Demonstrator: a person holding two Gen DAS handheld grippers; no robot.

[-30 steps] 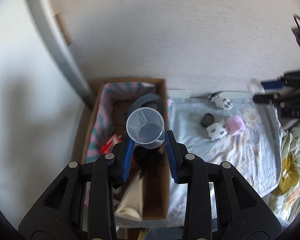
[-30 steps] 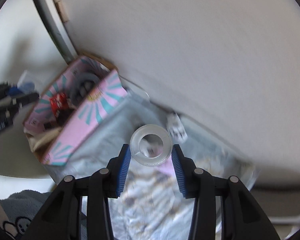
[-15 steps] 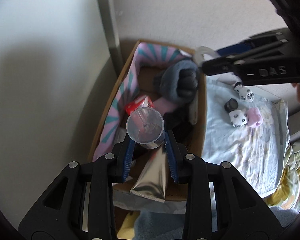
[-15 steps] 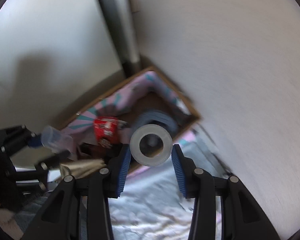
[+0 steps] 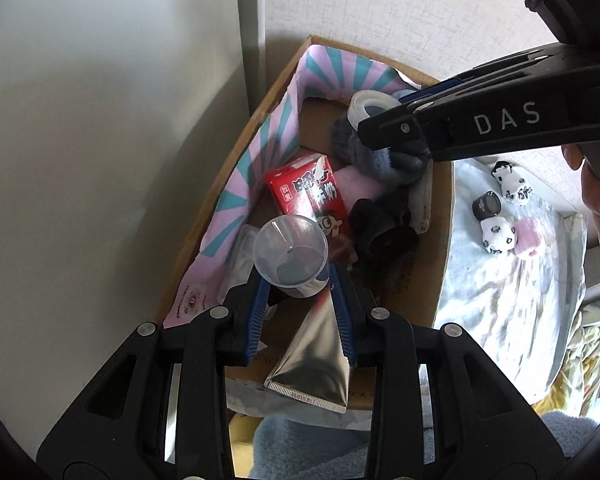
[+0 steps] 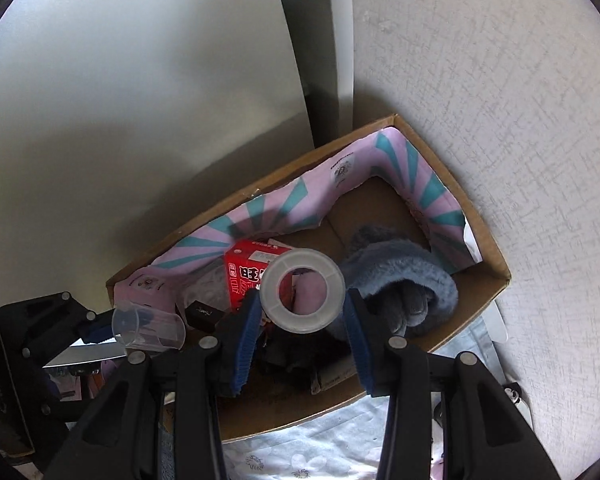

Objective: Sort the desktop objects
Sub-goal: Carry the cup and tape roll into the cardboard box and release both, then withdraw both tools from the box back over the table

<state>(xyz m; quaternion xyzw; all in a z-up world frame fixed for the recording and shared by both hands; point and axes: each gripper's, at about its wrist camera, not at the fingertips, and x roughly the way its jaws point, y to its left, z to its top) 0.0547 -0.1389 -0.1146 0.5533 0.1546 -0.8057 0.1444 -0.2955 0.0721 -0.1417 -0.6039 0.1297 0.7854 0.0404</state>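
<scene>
My left gripper point(image 5: 298, 284) is shut on a clear plastic cup point(image 5: 290, 254) and holds it above the near end of the cardboard box point(image 5: 236, 148). The cup also shows in the right wrist view point(image 6: 148, 330). My right gripper point(image 6: 302, 304) is shut on a clear tape roll point(image 6: 302, 296), held above the middle of the box point(image 6: 488, 240). In the left wrist view the tape roll point(image 5: 370, 106) hangs over the far end of the box.
The box holds a red carton point(image 5: 308, 196), a grey-blue fuzzy cloth point(image 6: 404, 276), a silver tube point(image 5: 314, 364), a black item and pink striped lining point(image 5: 276, 128). Right of it, on a floral cloth point(image 5: 512, 300), lie two spotted toys, a pink block point(image 5: 528, 234) and a small black jar point(image 5: 486, 204). Walls stand close behind.
Both grippers have moved left from over the floral cloth to above the box, each still holding its object. The box now fills both views.
</scene>
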